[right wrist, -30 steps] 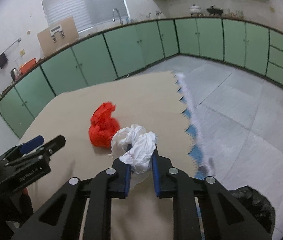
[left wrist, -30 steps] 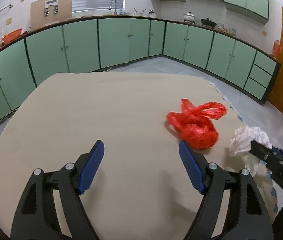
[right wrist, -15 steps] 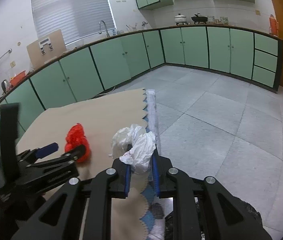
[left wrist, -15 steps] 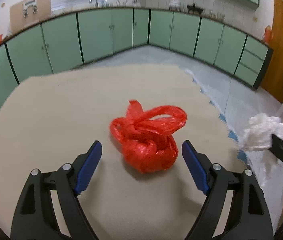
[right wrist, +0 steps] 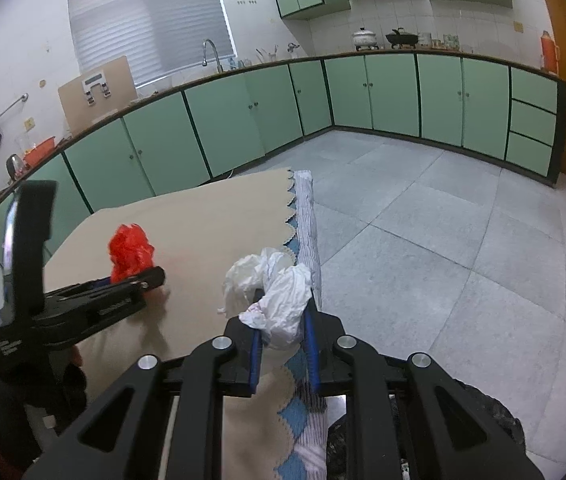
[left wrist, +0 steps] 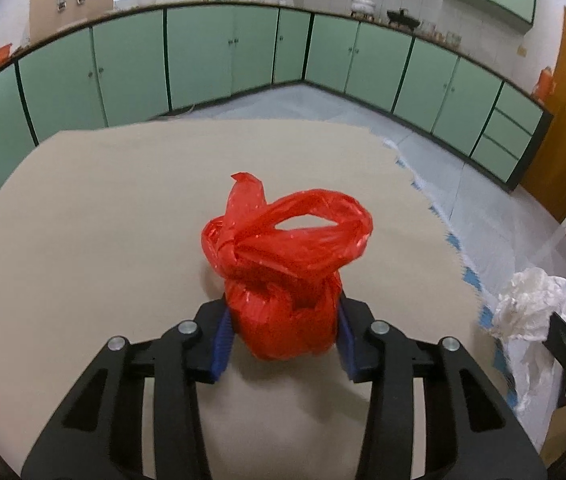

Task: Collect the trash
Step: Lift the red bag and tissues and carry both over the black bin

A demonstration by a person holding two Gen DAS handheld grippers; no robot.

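Observation:
A knotted red plastic bag [left wrist: 283,272] sits on the beige table [left wrist: 103,220]. My left gripper [left wrist: 281,336] is shut on the bag's lower bulge, its blue pads pressed against both sides. The bag also shows in the right wrist view [right wrist: 131,250], with the left gripper [right wrist: 151,276] around it. My right gripper [right wrist: 283,340] is shut on a crumpled white tissue wad [right wrist: 271,292] and holds it over the table's right edge. The tissue wad shows at the right of the left wrist view [left wrist: 531,312].
The table's scalloped blue-and-white cloth edge [right wrist: 305,216] runs along its right side. A black trash bag [right wrist: 491,420] lies on the grey tiled floor below the right gripper. Green cabinets [left wrist: 203,60] line the walls.
My left gripper moved forward around the red bag and closed on it. My right gripper carried the tissue further right, past the table edge.

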